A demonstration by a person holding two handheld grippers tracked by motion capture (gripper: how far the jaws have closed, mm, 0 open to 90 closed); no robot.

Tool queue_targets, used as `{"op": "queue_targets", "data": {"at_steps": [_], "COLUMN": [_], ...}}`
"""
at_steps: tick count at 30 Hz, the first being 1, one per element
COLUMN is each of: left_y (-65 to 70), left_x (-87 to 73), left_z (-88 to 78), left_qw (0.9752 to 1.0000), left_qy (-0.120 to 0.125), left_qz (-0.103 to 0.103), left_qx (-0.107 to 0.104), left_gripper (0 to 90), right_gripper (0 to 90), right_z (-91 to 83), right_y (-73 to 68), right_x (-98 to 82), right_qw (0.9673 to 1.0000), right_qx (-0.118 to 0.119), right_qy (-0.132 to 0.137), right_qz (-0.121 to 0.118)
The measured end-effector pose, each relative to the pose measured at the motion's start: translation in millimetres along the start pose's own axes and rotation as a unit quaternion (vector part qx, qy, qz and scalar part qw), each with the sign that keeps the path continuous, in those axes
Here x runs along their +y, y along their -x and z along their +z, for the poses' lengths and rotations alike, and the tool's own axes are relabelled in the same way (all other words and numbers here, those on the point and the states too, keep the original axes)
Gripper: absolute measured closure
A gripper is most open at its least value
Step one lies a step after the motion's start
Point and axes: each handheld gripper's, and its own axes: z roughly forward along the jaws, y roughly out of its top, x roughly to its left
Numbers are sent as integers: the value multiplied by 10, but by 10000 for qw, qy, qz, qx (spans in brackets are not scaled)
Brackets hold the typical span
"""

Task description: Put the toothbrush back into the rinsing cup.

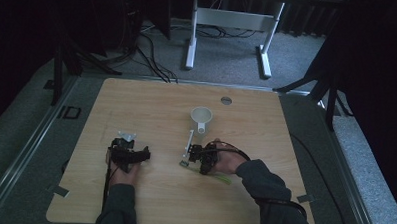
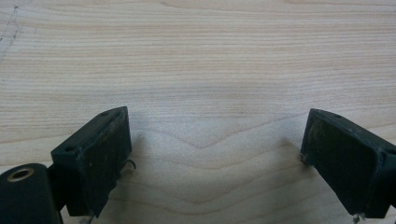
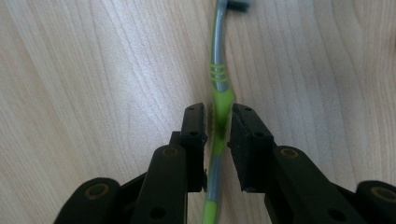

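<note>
Left of the toothbrush, the left gripper [image 1: 129, 154] rests on the bare table [image 1: 151, 105], its jaws spread wide with nothing between them. The green-and-grey toothbrush [image 3: 219, 93] lies flat on the table, and the right gripper [image 3: 218, 126] has its jaws drawn in close on the green part of the handle, seemingly pinching it. The risk from here is a slip: the handle is thin and rounded, so a grip on its sloped sides could let it twist or squirt out as it lifts, or the jaw tips could drag on the wood. Just beyond the toothbrush head lies a white stick-like item [image 1: 189, 141], and farther off a white cup [image 1: 202, 116] with its handle toward the toothbrush; both are close enough to be knocked.
</note>
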Motion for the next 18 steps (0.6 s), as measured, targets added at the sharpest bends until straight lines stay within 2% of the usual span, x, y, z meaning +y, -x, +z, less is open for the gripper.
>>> {"op": "queue_targets", "data": {"at_steps": [18], "left_y": [0], "left_x": [0], "left_z": [0], "left_qw": [10000], "left_qy": [1], "left_qz": [-1], "left_qx": [-1], "left_gripper": [89], "right_gripper": [781], "right_z": [79], "right_y": [9], "right_x": [8], "right_qw": [9999], "right_qx": [-84], "right_qy": [-111], "right_qz": [-3]}}
